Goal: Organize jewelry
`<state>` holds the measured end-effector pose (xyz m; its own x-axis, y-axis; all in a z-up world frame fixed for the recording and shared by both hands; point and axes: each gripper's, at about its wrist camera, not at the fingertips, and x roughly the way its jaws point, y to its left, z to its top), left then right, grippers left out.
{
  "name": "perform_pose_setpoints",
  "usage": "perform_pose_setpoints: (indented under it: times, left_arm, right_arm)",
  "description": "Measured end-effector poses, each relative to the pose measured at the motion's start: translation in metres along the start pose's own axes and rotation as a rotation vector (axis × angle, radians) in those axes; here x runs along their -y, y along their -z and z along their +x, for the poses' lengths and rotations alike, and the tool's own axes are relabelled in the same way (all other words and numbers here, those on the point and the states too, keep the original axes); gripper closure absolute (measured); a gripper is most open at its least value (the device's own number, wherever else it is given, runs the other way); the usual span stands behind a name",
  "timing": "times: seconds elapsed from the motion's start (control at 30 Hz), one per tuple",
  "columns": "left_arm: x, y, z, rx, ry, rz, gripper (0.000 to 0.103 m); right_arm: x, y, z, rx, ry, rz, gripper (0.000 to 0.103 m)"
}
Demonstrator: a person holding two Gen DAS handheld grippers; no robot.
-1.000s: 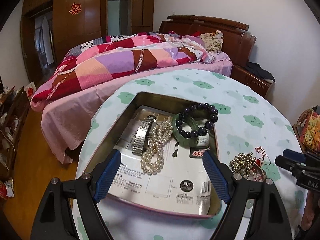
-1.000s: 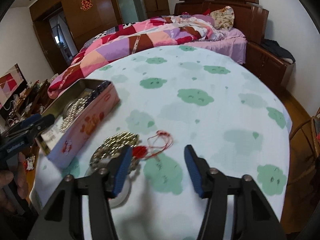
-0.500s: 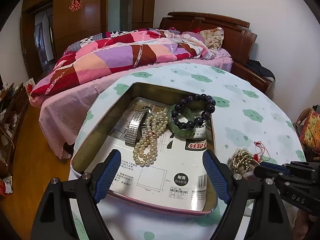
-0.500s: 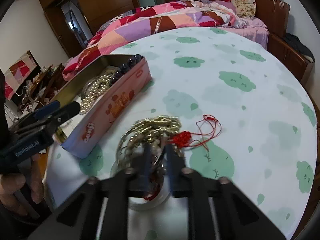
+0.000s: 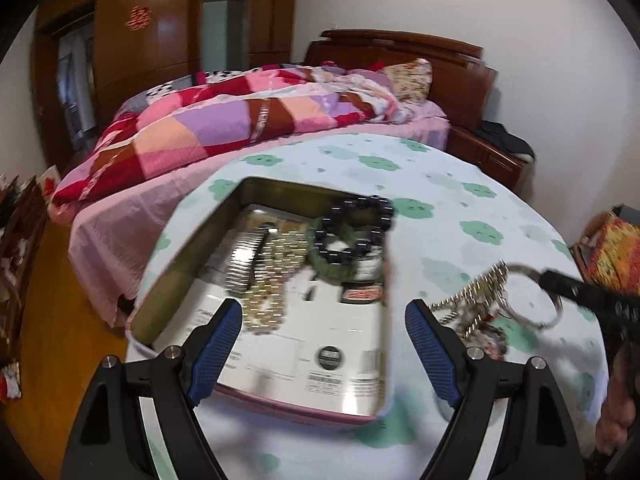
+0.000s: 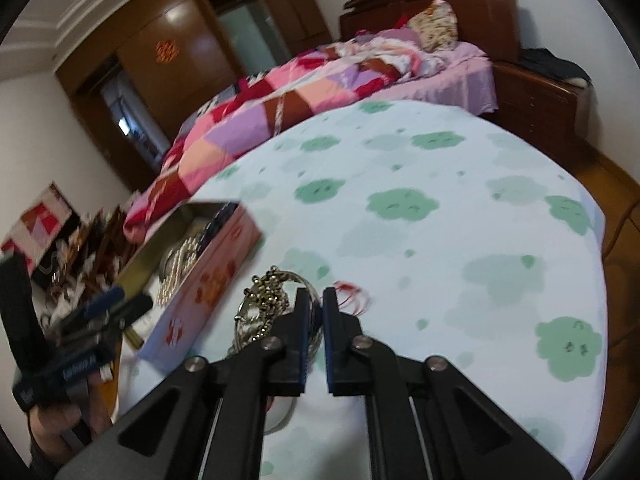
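Observation:
An open pink tin (image 5: 256,396) on the table holds a metal watch band (image 5: 242,258), a pearl necklace (image 5: 272,280), a green bangle (image 5: 330,268) and a dark bead bracelet (image 5: 360,208). My left gripper (image 5: 323,338) is open and empty over the tin's near end. My right gripper (image 6: 314,300) is shut on a silver bangle tangled with a gold bead chain (image 6: 268,290) and red cord (image 6: 352,292), lifted just above the cloth to the right of the tin (image 6: 200,288). The bundle (image 5: 484,292) also shows in the left wrist view.
The round table (image 6: 440,220) has a white cloth with green cloud prints. A bed with a patchwork quilt (image 5: 240,120) stands behind it. A wooden nightstand (image 6: 540,96) is at the back right. The table edge is near both grippers.
My right gripper closed on the bangle and bead chain and lifted them off the cloth. My left gripper stayed open over the tin and shifted slightly.

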<state>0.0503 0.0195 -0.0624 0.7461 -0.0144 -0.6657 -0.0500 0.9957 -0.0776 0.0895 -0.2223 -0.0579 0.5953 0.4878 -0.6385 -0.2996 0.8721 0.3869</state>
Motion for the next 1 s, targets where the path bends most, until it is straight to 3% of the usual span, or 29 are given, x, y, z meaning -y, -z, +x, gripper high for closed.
perform_pose_setpoints:
  times: [0.17, 0.33, 0.43, 0.57, 0.67, 1.0]
  left_arm:
    - [0.03, -0.001, -0.003, 0.013, 0.041, 0.101, 0.019]
    - [0.053, -0.003, -0.001, 0.027, 0.133, 0.155, 0.019]
    - [0.063, -0.006, 0.007, 0.026, 0.148, 0.194, 0.019]
    - [0.061, -0.012, 0.017, 0.005, 0.129, 0.18, 0.019]
    - [0.06, -0.013, 0.019, -0.011, 0.129, 0.176, 0.019]
    - [0.12, -0.021, 0.044, -0.054, 0.195, 0.366, 0.019]
  right_arm:
    - [0.012, -0.007, -0.008, 0.029, -0.021, 0.057, 0.094]
    - [0.009, -0.012, -0.016, 0.049, -0.042, 0.049, 0.094]
    - [0.008, -0.013, -0.017, 0.049, -0.035, 0.033, 0.095]
    - [0.026, -0.008, 0.011, -0.083, 0.1, -0.005, 0.094]
    - [0.046, 0.003, 0.024, -0.175, 0.127, -0.001, 0.097]
    - [0.059, 0.012, 0.021, -0.175, 0.133, -0.034, 0.097]
